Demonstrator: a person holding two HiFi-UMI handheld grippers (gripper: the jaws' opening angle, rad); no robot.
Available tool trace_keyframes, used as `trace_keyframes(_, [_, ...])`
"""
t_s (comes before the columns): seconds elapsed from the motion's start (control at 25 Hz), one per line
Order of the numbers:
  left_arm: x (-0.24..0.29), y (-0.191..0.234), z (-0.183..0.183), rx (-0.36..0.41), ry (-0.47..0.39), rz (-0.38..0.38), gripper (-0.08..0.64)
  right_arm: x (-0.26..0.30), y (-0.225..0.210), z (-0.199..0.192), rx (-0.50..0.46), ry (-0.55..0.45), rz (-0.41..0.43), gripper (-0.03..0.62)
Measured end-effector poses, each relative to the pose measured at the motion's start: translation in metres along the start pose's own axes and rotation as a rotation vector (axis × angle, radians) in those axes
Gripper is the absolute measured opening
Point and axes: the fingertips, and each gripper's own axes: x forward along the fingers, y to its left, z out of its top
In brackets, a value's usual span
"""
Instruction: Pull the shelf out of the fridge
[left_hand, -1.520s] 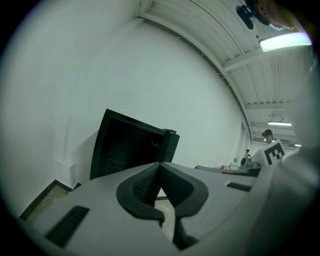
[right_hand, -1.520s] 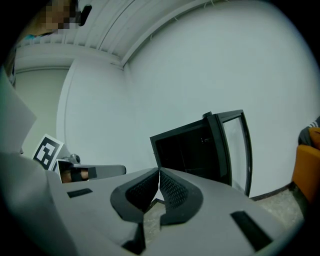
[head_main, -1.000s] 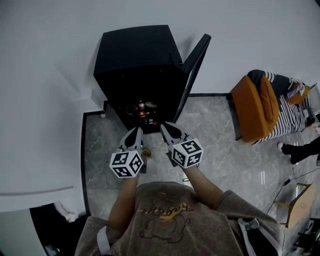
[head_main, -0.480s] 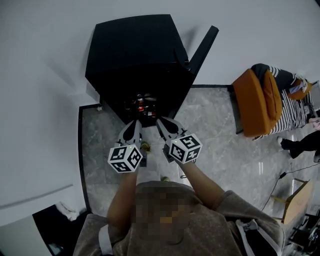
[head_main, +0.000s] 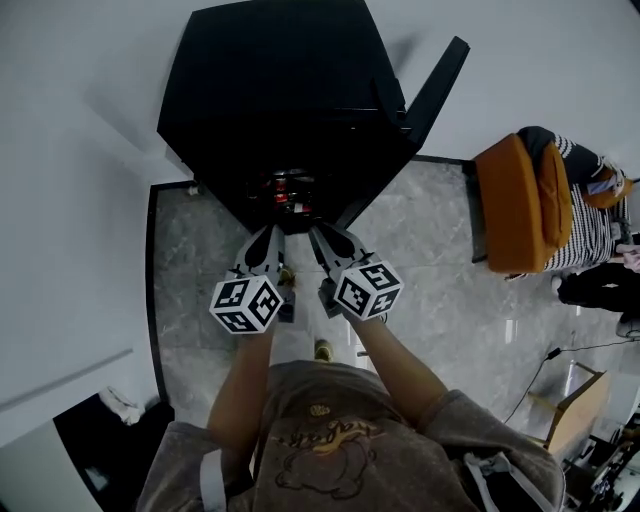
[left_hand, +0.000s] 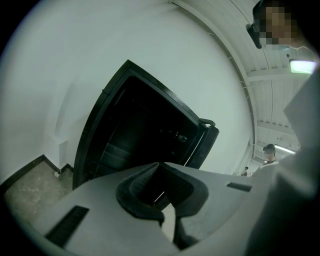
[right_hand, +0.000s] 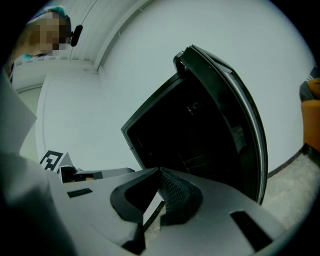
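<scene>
As fridge (head_main: 285, 100) looms nearer, left gripper (head_main: 271, 233), right gripper (head_main: 317, 233) closed, empty.

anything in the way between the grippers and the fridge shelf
Nothing visible does. The fridge door stands open at the right, and the left gripper and right gripper, both shut, face the open front over the floor. The shelf itself is lost in the dark inside.

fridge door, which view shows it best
Right gripper view: the fridge door stands open, its inner side facing the camera. The head view shows only its top edge from above; the left gripper view just a narrow dark strip.
</scene>
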Motion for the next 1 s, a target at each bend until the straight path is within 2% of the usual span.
trace_keyframes(0.32, [0.020,0.027,-0.025,-0.121,0.009,-0.004,0.006,0.019,-0.027,-0.035,0.218,0.015,-0.018,0.023])
trace_keyframes(0.56, [0.037,0.054,-0.042,-0.268,0.012,-0.014,0.008,0.037,-0.050,-0.061,0.439,0.006,0.013,0.023])
trace_keyframes(0.64, [0.044,0.064,-0.044,-0.299,0.012,-0.011,0.008,0.044,-0.059,-0.066,0.471,-0.005,-0.005,0.025])
trace_keyframes(0.84, [0.062,0.080,-0.051,-0.342,0.030,-0.022,0.017,0.057,-0.081,-0.075,0.480,-0.032,-0.077,0.028])
trace_keyframes(0.88, [0.065,0.083,-0.053,-0.353,0.034,-0.030,0.040,0.060,-0.084,-0.076,0.503,-0.043,-0.079,0.039])
trace_keyframes(0.96, [0.074,0.088,-0.056,-0.384,0.037,-0.042,0.076,0.069,-0.094,-0.080,0.591,-0.074,-0.078,0.136])
trace_keyframes(1.0, [0.081,0.092,-0.057,-0.403,0.038,-0.045,0.094,0.074,-0.100,-0.082,0.633,-0.085,-0.079,0.144])
